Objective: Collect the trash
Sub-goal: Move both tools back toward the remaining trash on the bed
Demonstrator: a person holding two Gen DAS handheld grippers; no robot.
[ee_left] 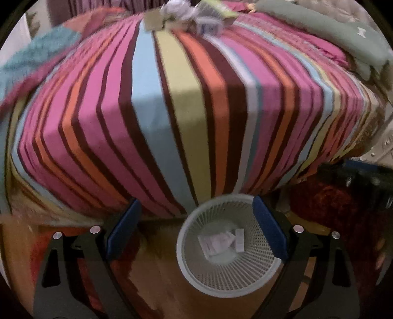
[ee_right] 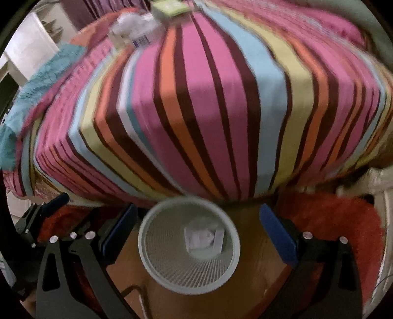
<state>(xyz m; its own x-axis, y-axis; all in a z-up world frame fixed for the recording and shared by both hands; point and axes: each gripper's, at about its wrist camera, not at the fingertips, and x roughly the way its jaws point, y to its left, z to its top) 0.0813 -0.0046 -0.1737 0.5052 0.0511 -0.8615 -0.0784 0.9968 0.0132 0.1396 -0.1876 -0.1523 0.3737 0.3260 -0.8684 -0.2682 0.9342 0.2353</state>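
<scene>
A white mesh wastebasket (ee_left: pixel 228 277) stands on the wooden floor at the foot of the bed and holds crumpled white paper (ee_left: pixel 221 243). It also shows in the right wrist view (ee_right: pixel 189 270) with the paper (ee_right: pixel 203 238) inside. A pile of trash, crumpled paper and small boxes (ee_left: pixel 194 17), lies at the far end of the striped bed; in the right wrist view the pile (ee_right: pixel 140 29) is at upper left. My left gripper (ee_left: pixel 196 228) is open and empty above the basket. My right gripper (ee_right: pixel 199 233) is open and empty over the basket. The left gripper (ee_right: pixel 46 208) shows at the left edge.
The bed with a striped sheet (ee_left: pixel 186 110) fills most of both views. A teal blanket (ee_left: pixel 36 56) lies at its left, a green one (ee_left: pixel 343 36) at its right. A red rug (ee_right: pixel 343 220) lies right of the basket. A white frame (ee_right: pixel 378 186) stands at the right.
</scene>
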